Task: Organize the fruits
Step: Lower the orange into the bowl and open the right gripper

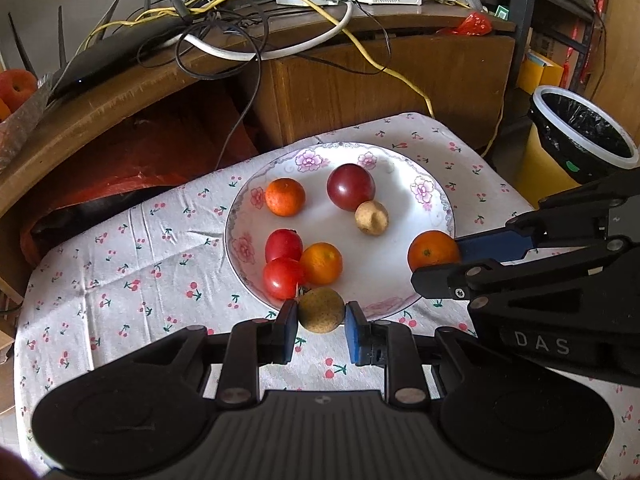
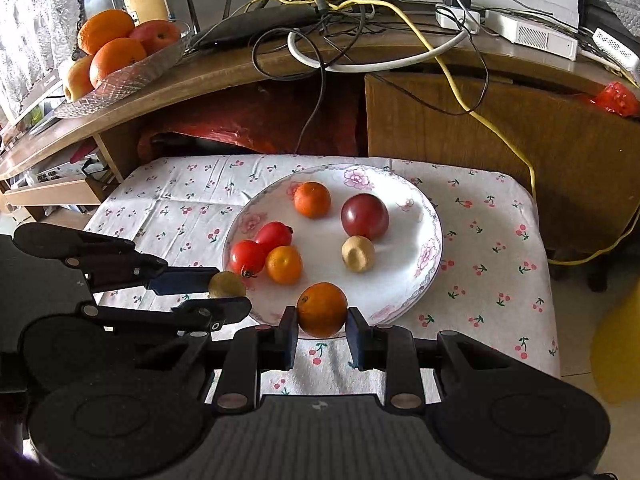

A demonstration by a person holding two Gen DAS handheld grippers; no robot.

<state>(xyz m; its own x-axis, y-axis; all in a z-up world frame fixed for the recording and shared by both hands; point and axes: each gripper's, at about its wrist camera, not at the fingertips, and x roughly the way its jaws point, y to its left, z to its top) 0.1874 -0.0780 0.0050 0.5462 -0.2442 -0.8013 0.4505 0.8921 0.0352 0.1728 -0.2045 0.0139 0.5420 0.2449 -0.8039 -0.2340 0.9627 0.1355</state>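
The letters "DAS" stand in pale print on the black body of the right gripper (image 1: 436, 258), readable only in the left wrist view. A white box at the top of that view carries small print too blurred to read.

The left gripper (image 1: 321, 317) is clamped on a small brownish-green fruit (image 1: 321, 310) at the 6 o'clock rim of the floral plate (image 1: 400, 172); both blue pads touch its sides. The right gripper is clamped on an orange (image 2: 322, 310), which sits over the plate rim at about 4 o'clock in the left wrist view.

On the plate lie a dark red plum (image 1: 351, 187) near 12 o'clock, a tangerine (image 1: 285, 197) at 10 o'clock, a pale beige fruit (image 1: 371, 217) near the middle, and two red tomatoes (image 1: 283, 264) touching a second small orange (image 1: 321, 263) at 8 o'clock. The plate rests on a white cloth with a cherry print (image 1: 120, 272).

The left wrist view alone shows a yellow bin with a black liner (image 1: 580, 136) at 3 o'clock. The right wrist view alone shows fully a glass bowl (image 2: 132, 68) of oranges and apples on the wooden desk (image 2: 224, 76) at 10 o'clock; the other view catches only its edge.
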